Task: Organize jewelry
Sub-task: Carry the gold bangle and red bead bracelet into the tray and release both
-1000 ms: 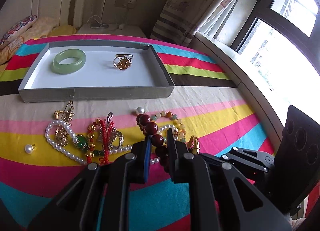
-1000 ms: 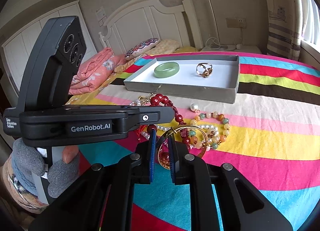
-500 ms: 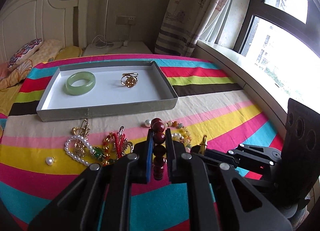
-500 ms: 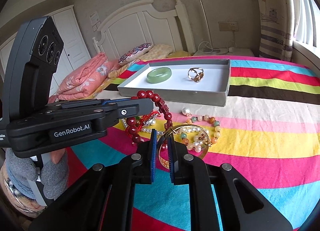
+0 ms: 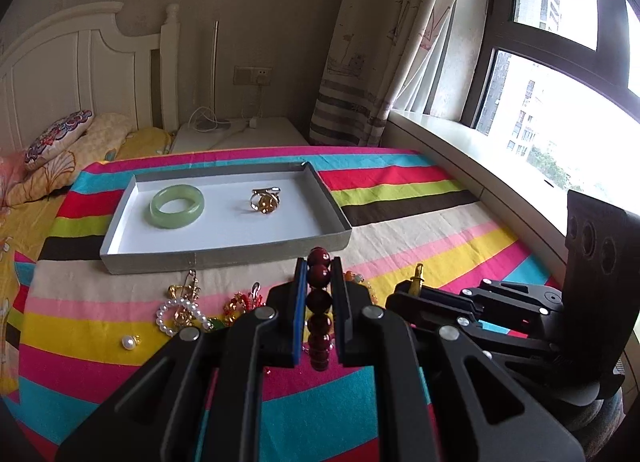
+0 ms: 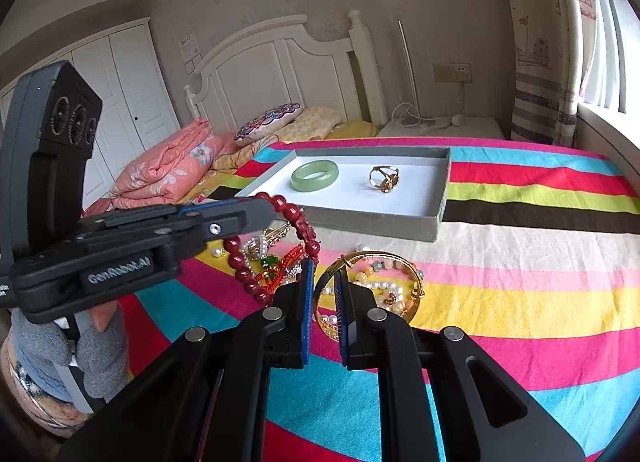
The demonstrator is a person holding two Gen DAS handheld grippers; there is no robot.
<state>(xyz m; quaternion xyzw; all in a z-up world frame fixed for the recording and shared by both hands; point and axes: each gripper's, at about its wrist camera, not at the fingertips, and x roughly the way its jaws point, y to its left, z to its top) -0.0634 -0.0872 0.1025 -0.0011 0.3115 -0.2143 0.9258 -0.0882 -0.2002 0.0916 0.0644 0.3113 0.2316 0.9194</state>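
My left gripper (image 5: 319, 266) is shut on a dark red bead bracelet (image 5: 319, 302) and holds it up above the striped cloth; it hangs as a loop in the right wrist view (image 6: 280, 246). My right gripper (image 6: 323, 274) is shut on a gold bangle (image 6: 372, 286), lifted slightly over the pile. A grey tray (image 5: 224, 258) with a white floor holds a green jade bangle (image 5: 177, 205) and a gold ring (image 5: 264, 199). It also shows in the right wrist view (image 6: 376, 221).
Loose jewelry lies on the striped cloth in front of the tray: a pearl bracelet (image 5: 176, 314), a red and gold charm (image 5: 240, 306), a single pearl earring (image 5: 129, 342), a mixed bead bracelet (image 6: 384, 290). A windowsill (image 5: 460, 149) runs along the right.
My left gripper has lifted the red bead bracelet off the pile and risen higher. My right gripper has risen a little with the gold bangle.
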